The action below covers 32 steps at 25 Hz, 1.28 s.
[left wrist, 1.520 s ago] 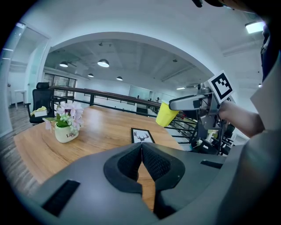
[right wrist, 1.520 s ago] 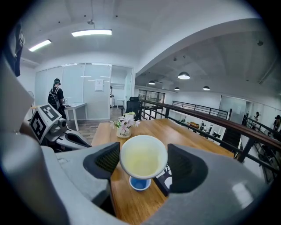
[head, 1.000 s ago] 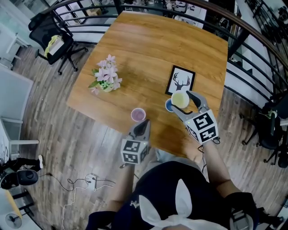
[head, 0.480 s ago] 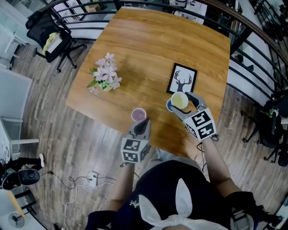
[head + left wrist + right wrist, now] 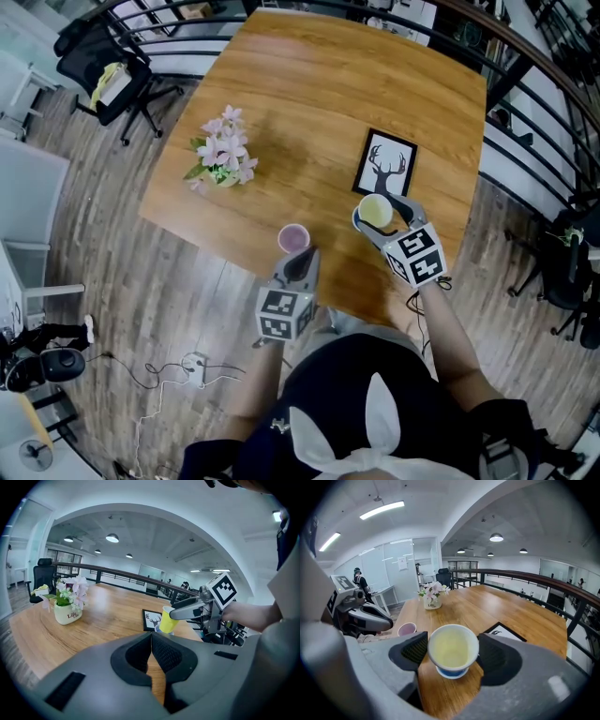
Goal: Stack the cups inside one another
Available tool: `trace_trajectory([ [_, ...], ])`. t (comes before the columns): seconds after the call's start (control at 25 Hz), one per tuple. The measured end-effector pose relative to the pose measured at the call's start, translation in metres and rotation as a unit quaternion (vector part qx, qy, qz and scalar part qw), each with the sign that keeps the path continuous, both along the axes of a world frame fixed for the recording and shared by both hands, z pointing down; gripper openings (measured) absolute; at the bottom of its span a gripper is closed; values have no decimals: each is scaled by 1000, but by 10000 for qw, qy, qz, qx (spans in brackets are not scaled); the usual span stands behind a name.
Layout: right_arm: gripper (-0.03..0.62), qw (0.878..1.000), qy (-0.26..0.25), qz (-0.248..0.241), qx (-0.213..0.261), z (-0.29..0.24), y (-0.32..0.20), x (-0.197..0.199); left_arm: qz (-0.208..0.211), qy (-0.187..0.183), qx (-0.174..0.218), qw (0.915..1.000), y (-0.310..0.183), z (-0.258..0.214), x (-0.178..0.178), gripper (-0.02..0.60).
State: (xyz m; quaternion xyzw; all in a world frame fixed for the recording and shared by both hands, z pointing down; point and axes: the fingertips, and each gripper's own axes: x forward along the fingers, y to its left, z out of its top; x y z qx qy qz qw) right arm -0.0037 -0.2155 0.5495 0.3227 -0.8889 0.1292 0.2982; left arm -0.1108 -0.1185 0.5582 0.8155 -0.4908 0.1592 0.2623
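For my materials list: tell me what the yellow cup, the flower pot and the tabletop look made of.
Yellow cup: probably paper or thin plastic; matte, thin rim.
Flower pot: likely glazed ceramic; white, faint sheen.
Tabletop: wood or wood veneer; visible grain, satin shine.

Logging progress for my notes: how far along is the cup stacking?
Done: nothing fully nested yet. In hand: the right gripper holds the yellow cup, its base at the blue cup's mouth. Remaining: seat it, then add the pink cup, standing alone by the shut, empty left gripper.
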Motion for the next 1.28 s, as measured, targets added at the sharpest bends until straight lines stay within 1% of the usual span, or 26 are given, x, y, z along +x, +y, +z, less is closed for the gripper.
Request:
trace_trajectory([
  [0.28,339,9999,-4,63,-110,18,-2,0,-21,2,-55,10000,3,2,-3,18],
  [0.52,341,9996,14,64,-293,36,-2,-2,11,18,23,10000,-3,-1,1,18],
  [0.76,342,9987,59,97,-505,51,-1,0,36,-22,-46,10000,0,1,2,18],
  [1.28,344,9990,-9,-4,-448,40,5,1,-3,-53,-33,10000,5,0,5,18],
])
